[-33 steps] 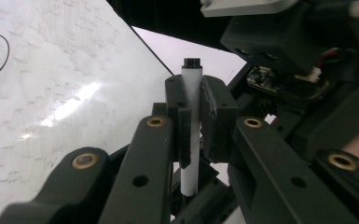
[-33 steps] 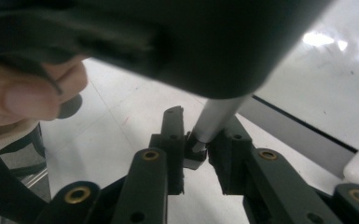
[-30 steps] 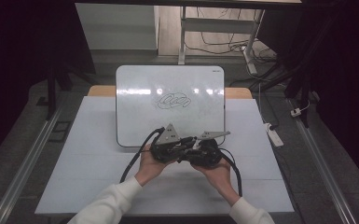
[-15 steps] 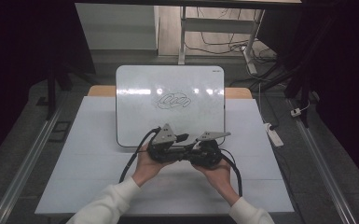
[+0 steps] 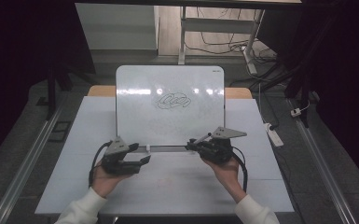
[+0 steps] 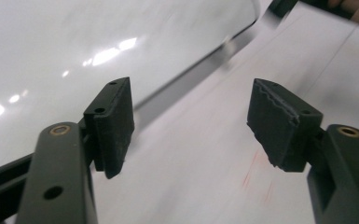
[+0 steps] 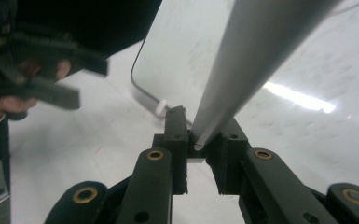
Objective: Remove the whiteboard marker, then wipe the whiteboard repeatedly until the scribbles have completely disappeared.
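A whiteboard (image 5: 168, 126) with a dark scribble (image 5: 173, 100) lies on the table's white sheet (image 5: 168, 182). At the board's near right corner my right gripper (image 5: 192, 143) points left and is shut on a grey marker (image 5: 203, 137). In the right gripper view the grey marker barrel (image 7: 251, 60) rises up and to the right from between the pads (image 7: 200, 144). My left gripper (image 5: 145, 159) hovers by the board's near left corner, pointing right. Its jaws have just been opening and stand wide apart (image 6: 191, 126) with nothing between them.
A small white piece (image 5: 148, 149) sits at the board's near edge. A white power strip (image 5: 273, 133) lies off the table's right side. Metal rails run along both sides, and table legs with cables stand at the back.
The two grippers were together at the middle of the board's near edge. The left one has pulled away to the left and opened. The right one has shifted a little right with the marker.
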Demonstrator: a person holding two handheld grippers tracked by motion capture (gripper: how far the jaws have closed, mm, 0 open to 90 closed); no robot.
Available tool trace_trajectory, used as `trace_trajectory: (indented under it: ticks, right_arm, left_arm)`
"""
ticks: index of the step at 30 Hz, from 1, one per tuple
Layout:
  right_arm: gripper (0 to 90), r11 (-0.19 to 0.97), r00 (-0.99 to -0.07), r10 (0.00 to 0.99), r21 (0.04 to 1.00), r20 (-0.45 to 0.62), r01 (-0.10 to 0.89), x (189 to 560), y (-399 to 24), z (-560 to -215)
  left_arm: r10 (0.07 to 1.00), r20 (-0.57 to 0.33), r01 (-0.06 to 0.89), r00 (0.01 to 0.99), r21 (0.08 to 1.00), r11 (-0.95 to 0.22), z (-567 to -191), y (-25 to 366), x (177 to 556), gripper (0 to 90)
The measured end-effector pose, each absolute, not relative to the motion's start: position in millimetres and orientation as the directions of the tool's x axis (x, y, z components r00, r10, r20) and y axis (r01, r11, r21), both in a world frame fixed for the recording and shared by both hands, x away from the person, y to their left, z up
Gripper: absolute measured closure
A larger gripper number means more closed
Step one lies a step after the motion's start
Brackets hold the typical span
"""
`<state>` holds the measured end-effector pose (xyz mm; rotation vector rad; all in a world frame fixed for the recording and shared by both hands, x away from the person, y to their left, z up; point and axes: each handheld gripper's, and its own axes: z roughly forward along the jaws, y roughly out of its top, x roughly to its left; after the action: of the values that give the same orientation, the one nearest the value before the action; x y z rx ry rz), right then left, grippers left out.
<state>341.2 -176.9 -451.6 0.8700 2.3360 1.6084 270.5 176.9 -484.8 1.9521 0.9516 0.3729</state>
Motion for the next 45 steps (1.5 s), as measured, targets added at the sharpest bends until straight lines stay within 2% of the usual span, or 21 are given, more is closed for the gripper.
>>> trace_trajectory:
  ticks: [5,10,14,24,28,30,33,38,45]
  right_arm:
    - [77.1,0.210,-0.807,0.572,0.924,0.149,0.319,343.1,-189.3,-440.2]
    - [77.0,0.198,-0.789,0.605,0.940,0.107,0.279,350.5,-198.9,-430.1]
    - [77.1,0.152,-0.757,0.641,0.946,0.126,0.286,376.1,-199.8,-420.0]
    - [77.0,0.140,-0.708,0.703,0.962,0.071,0.235,440.8,-186.3,-391.2]
    - [77.0,0.144,-0.693,0.719,0.964,0.054,0.224,455.6,-183.2,-388.0]
    - [77.0,0.178,-0.678,0.735,0.963,0.008,0.204,467.5,-179.5,-385.1]
    - [77.0,0.184,-0.669,0.743,0.963,-0.004,0.199,474.3,-179.0,-384.1]
    - [77.0,0.180,-0.666,0.745,0.952,0.032,0.247,492.0,-173.3,-392.9]
    - [77.1,0.234,-0.706,0.708,0.940,0.010,0.248,486.8,-155.0,-411.0]
  left_arm:
    - [0.784,-0.091,0.512,0.614,0.802,-0.307,-502.3,204.5,252.8,29.6]
    - [0.796,-0.113,0.533,0.595,0.797,-0.285,-507.8,215.9,252.2,29.4]
    - [0.792,-0.094,0.528,0.604,0.791,-0.309,-510.7,211.2,255.4,29.1]
    - [0.801,-0.108,0.534,0.589,0.796,-0.286,-512.4,217.6,260.3,28.7]
    - [0.800,-0.112,0.537,0.589,0.794,-0.284,-513.1,218.0,261.9,28.6]
    - [0.802,-0.113,0.540,0.587,0.793,-0.283,-513.7,218.6,262.9,28.6]
    - [0.803,-0.114,0.540,0.585,0.794,-0.280,-513.7,219.1,263.0,28.5]
    - [0.803,-0.116,0.542,0.584,0.793,-0.279,-514.5,220.0,264.0,28.5]
    - [0.803,-0.119,0.543,0.583,0.792,-0.277,-515.3,221.9,264.7,28.6]
